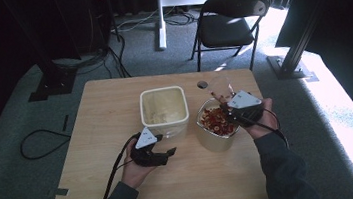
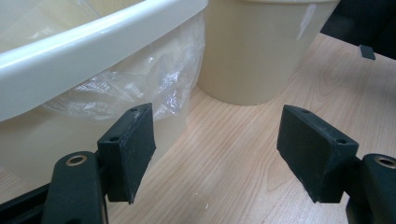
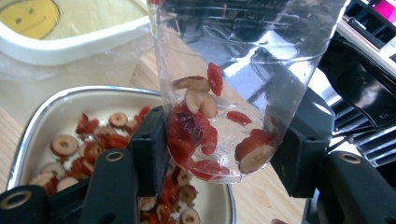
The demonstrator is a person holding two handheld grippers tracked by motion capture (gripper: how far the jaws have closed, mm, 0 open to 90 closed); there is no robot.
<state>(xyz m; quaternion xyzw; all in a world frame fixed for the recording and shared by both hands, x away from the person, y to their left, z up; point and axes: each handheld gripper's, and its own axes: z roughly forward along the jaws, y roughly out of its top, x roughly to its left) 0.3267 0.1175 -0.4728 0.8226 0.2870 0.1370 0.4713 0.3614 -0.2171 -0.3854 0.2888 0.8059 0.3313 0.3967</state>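
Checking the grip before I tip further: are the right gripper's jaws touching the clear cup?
Touching. The right gripper view shows both jaws of the right gripper pressed against the clear cup, one on each side.

benches: 1 (image 1: 124,186) | cream square tubs: 1 (image 1: 163,108), bench centre | metal bowls of sliced red fruit: 1 (image 1: 216,130), at 3 o'clock of tub | clear plastic cups: 1 (image 3: 233,70) | hand-held grippers: 2 – left (image 1: 170,152), right (image 3: 219,154) | folding chairs: 1 (image 1: 231,20), at 12 o'clock
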